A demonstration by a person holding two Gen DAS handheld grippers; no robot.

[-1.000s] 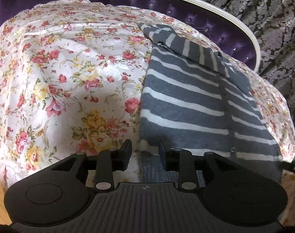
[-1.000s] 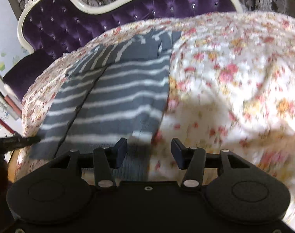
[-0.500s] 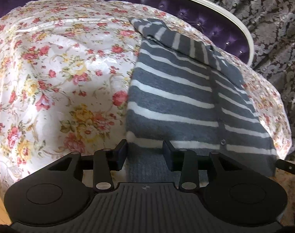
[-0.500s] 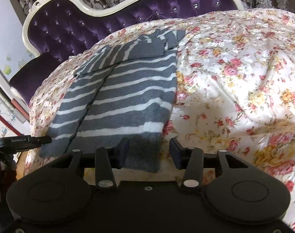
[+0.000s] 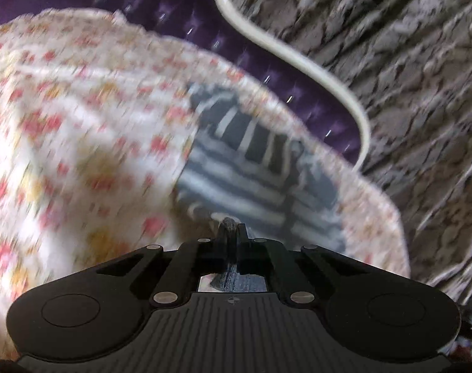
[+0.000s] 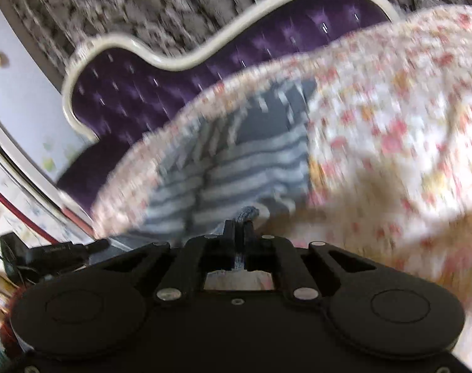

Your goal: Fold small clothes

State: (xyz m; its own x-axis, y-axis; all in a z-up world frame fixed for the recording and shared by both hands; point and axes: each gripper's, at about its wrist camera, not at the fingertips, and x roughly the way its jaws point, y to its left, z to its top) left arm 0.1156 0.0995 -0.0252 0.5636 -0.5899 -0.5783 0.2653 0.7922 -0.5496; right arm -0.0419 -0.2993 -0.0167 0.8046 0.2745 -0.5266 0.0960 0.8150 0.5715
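Where both pinch its near hem, left claw and right claw on striped garment.

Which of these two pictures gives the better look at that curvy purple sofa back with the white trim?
The right wrist view: the purple tufted backrest spreads across the upper middle, its whole wavy white trim traced above the flowered cover. The left wrist view catches only a dark slanting strip of it with one bend of trim. Both are blurred.

Both wrist views look close down over the striped garment.
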